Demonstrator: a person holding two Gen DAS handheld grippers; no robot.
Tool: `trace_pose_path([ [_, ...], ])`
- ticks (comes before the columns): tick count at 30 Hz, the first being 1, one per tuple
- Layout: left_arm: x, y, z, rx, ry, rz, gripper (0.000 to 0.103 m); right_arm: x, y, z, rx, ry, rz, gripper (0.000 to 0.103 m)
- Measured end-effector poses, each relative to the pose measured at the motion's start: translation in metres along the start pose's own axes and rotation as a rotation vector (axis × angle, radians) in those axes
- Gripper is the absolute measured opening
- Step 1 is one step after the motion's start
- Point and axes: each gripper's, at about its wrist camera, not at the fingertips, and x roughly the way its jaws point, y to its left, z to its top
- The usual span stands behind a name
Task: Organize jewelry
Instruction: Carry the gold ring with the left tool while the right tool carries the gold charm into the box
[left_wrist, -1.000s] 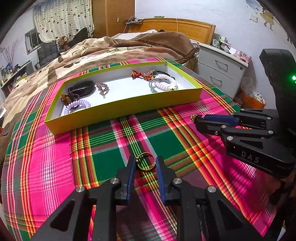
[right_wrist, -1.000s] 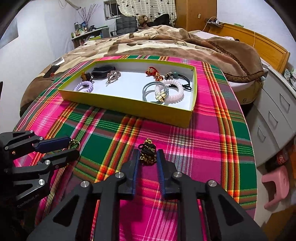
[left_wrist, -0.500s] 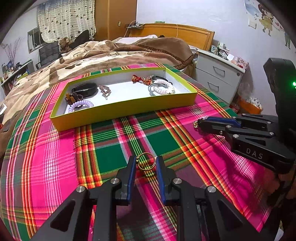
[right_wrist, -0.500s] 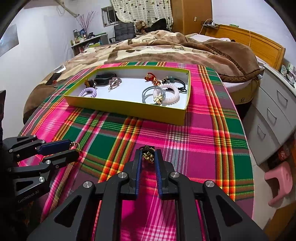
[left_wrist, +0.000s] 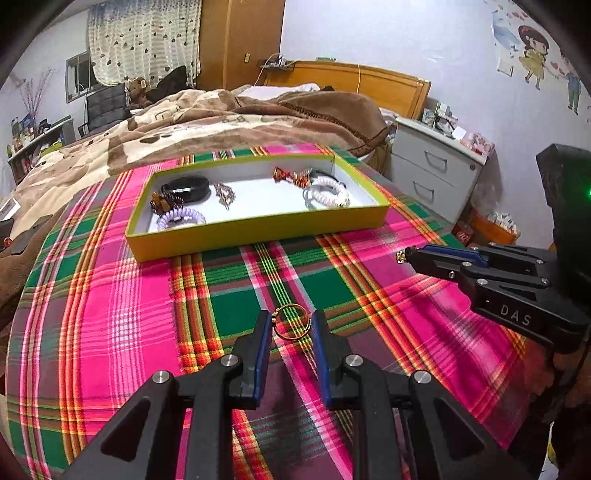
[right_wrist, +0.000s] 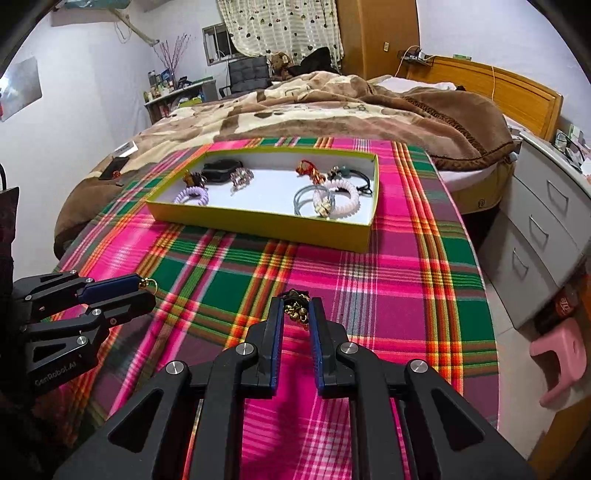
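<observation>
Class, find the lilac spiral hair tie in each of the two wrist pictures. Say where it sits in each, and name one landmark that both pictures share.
Left wrist view: the lilac spiral hair tie lies in the near left corner of the yellow tray, left of centre in the picture.
Right wrist view: the same tie lies at the tray's near left end, upper left of centre.
Shared landmark: the wooden headboard.

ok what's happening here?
A person is sorting jewelry with two hand-held grippers over a plaid cloth. The left hand-held gripper holds a gold ring between its pads; the right hand-held gripper, whose jaws have just been closing, grips a gold chain piece. Both items are clear of the cloth. The yellow tray ahead already holds bracelets and hair ties; neither item has reached it yet.
</observation>
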Motion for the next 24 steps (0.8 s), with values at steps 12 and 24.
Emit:
trace_pose_path([
  [12, -0.020, 0.009, 0.022, 0.000, -0.070, 0.016, 0.022, -0.017, 0.005, 0.018, 0.004, -0.061, 0.016, 0.014],
  [24, -0.004, 0.029, 0.062, 0.004, -0.105, 0.035, 0.022, 0.000, 0.008, 0.049, -0.007, -0.082, 0.038, 0.014],
])
